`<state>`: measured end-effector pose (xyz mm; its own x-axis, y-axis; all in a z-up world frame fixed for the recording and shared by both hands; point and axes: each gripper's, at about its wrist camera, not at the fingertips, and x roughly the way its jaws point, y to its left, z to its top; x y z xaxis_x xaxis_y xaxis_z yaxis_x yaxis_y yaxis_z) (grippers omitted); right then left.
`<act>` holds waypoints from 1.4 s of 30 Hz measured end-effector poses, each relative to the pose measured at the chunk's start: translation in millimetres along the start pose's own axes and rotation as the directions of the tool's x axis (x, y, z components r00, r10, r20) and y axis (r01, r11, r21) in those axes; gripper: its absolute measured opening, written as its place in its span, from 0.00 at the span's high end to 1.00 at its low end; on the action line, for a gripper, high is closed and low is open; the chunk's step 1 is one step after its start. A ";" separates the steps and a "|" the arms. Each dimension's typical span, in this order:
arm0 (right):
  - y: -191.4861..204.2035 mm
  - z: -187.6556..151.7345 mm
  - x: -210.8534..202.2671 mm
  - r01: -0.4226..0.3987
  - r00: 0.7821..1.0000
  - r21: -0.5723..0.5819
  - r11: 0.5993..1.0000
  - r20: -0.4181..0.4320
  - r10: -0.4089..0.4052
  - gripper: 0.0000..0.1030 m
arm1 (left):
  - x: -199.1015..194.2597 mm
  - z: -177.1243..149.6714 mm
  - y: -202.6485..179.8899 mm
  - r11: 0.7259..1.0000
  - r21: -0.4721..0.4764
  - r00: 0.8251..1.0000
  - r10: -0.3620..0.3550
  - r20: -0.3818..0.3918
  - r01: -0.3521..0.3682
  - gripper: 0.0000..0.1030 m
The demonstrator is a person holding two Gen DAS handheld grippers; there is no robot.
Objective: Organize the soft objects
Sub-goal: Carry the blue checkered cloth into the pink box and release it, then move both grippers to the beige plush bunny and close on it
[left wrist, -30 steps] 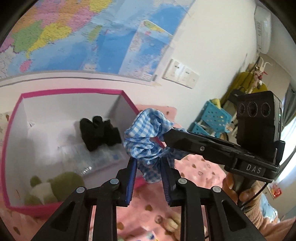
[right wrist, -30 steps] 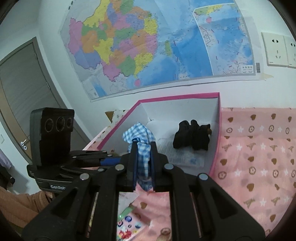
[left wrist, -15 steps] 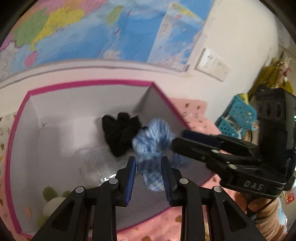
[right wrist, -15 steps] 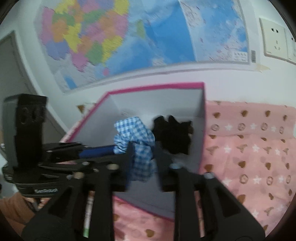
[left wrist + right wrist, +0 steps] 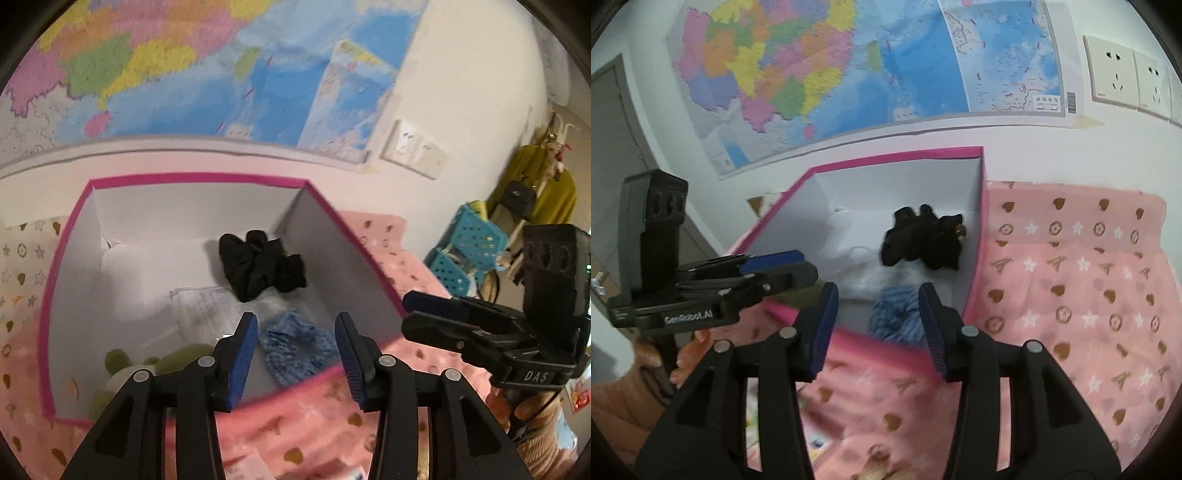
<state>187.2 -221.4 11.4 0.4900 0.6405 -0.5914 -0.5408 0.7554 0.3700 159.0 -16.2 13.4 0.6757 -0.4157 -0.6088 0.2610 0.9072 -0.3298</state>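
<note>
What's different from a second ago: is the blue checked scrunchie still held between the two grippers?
No. Both have let go: the blue checked scrunchie has dropped into the pink-rimmed box, below the black scrunchie. The left gripper and right gripper are opening, nothing touching their pads. The black scrunchie and green plush toy stayed put.
</note>
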 end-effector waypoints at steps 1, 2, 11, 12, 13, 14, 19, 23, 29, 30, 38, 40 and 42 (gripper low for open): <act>1.5 -3.2 -6.9 -0.025 1.000 0.008 1.000 0.006 0.025 0.52 | -4.3 -1.6 -2.9 1.000 0.008 1.000 -0.006 0.007 0.006 0.57; 3.4 -4.9 -11.5 -0.042 0.999 0.014 0.999 0.009 0.042 0.51 | -9.2 -3.9 -6.1 1.000 0.016 1.000 -0.018 0.014 0.018 0.57; 24.3 -40.8 -59.7 -0.081 0.996 0.010 0.997 0.045 0.081 0.39 | -31.8 -32.2 -31.1 0.991 0.066 0.993 -0.116 0.005 0.116 0.52; 25.2 -48.0 -61.9 -0.077 0.996 0.013 0.997 0.038 0.077 0.39 | -31.6 -37.4 -33.2 0.990 0.065 0.992 -0.126 -0.003 0.125 0.51; 24.9 -55.1 -62.3 -0.065 0.998 0.016 0.998 0.026 0.065 0.38 | -30.1 -41.7 -35.5 0.988 0.066 0.990 -0.137 -0.014 0.138 0.51; 24.4 -62.2 -61.8 -0.046 0.999 0.021 0.999 0.013 0.046 0.38 | -28.2 -47.2 -38.7 0.986 0.069 0.988 -0.149 -0.031 0.150 0.51; 5.7 -98.3 -58.0 -0.005 0.998 0.101 0.995 -0.063 0.011 0.38 | -23.2 -67.5 -53.1 0.976 0.093 0.978 -0.190 -0.083 0.197 0.51; -10.8 -117.6 -55.7 0.011 0.995 0.162 0.987 -0.104 0.006 0.38 | -19.6 -82.6 -63.6 0.965 0.101 0.966 -0.229 -0.122 0.242 0.51; -16.5 -139.0 -41.1 0.003 0.985 0.200 0.980 -0.168 0.031 0.38 | -12.9 -100.0 -69.5 0.961 0.099 0.955 -0.239 -0.177 0.259 0.51; -16.3 -142.1 -37.2 0.001 0.982 0.201 0.980 -0.183 0.037 0.38 | -12.7 -101.7 -69.1 0.961 0.096 0.954 -0.240 -0.182 0.260 0.51; -17.4 -154.3 -28.0 -0.015 0.971 0.210 0.978 -0.232 0.065 0.38 | -11.2 -112.2 -63.9 0.964 0.072 0.950 -0.238 -0.202 0.257 0.51; -15.7 -156.1 -26.0 -0.022 0.969 0.206 0.978 -0.236 0.072 0.38 | -10.7 -113.1 -63.4 0.964 0.070 0.949 -0.238 -0.205 0.257 0.51; -14.8 -155.7 -25.7 -0.024 0.970 0.200 0.980 -0.232 0.071 0.48 | -9.9 -112.5 -63.6 0.963 0.070 0.947 -0.242 -0.209 0.261 0.51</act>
<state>76.2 -270.6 -90.4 0.2781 0.6425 -0.7141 -0.4048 0.7525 0.5194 58.2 -76.9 -40.8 0.4328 -0.6267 -0.6480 0.4762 0.7693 -0.4260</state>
